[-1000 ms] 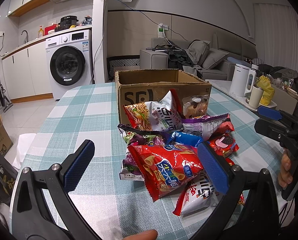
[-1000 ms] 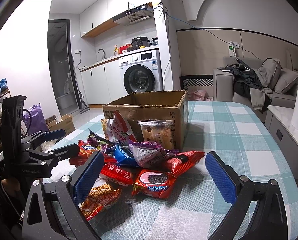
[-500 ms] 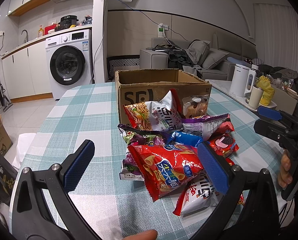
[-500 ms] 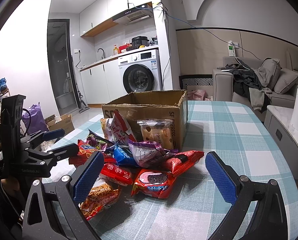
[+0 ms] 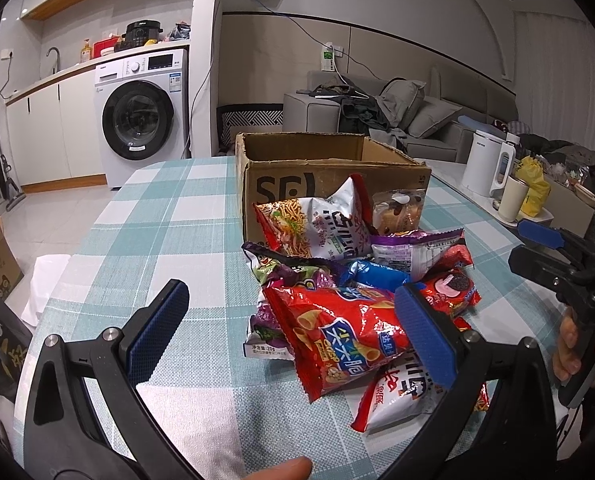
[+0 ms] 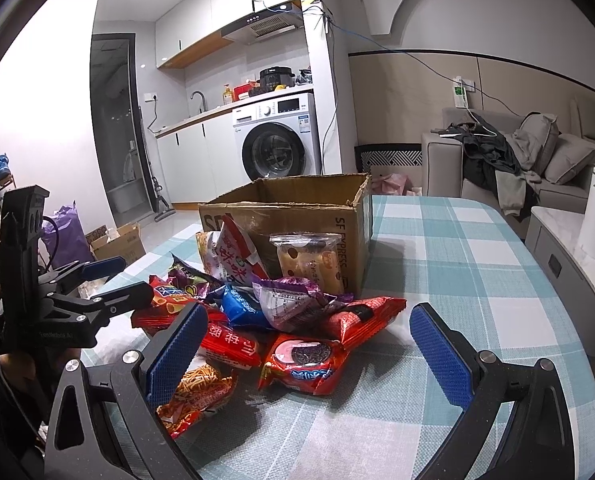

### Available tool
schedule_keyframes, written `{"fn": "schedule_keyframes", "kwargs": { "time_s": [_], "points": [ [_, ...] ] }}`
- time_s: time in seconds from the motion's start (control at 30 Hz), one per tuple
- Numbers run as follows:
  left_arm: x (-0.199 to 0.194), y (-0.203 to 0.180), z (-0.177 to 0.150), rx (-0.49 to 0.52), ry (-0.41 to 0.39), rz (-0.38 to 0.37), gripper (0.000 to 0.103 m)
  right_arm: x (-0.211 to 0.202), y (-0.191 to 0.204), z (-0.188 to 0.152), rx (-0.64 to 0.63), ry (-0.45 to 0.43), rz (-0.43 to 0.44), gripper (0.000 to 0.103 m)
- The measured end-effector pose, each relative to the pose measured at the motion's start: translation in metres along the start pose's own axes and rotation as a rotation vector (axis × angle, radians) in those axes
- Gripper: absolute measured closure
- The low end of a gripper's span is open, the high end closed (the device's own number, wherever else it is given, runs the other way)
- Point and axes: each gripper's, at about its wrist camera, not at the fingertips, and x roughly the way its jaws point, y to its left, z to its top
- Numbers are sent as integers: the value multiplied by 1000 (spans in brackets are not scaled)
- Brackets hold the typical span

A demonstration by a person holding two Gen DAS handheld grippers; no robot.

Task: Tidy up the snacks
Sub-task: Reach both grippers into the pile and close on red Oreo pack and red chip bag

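A pile of snack bags lies on the checked tablecloth in front of an open cardboard box (image 5: 329, 176), which also shows in the right wrist view (image 6: 297, 208). A red chips bag (image 5: 337, 332) lies nearest my left gripper (image 5: 293, 328), which is open and empty just before the pile. A red cookie pack (image 6: 301, 364) lies nearest my right gripper (image 6: 309, 348), which is open and empty, hovering over the table. A bread pack (image 6: 309, 260) leans on the box. The right gripper also shows at the right edge of the left wrist view (image 5: 553, 256).
A white kettle (image 5: 485, 164) and a cup (image 5: 511, 198) stand on a side counter to the right. A sofa with clothes (image 6: 497, 160) is behind the table. A washing machine (image 5: 141, 120) stands at the back left. The checked tablecloth (image 6: 457, 264) stretches to the right of the box.
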Motion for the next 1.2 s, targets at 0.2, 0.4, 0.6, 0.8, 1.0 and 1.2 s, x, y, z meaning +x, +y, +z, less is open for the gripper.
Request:
{"fn": "schedule_keyframes", "kwargs": {
  "time_s": [0.2,0.4,0.6,0.8,1.0,1.2],
  "points": [
    [1,0,1,2,10,11,1,5,0,0,-6,32,-24,0],
    [-1,-3,1,35,25,0,1,18,-3,2,18,82,-90,0],
    [-6,-10,4,84,52,-53,1,29,-12,2,65,154,-84,0],
    [-2,-7,5,66,122,-129,1,38,-13,-1,108,230,-47,0],
    [1,-5,4,40,168,-228,1,48,-14,-8,129,280,-38,0],
    [13,-8,-3,58,199,-190,1,57,-17,-13,146,330,-31,0]
  ]
}}
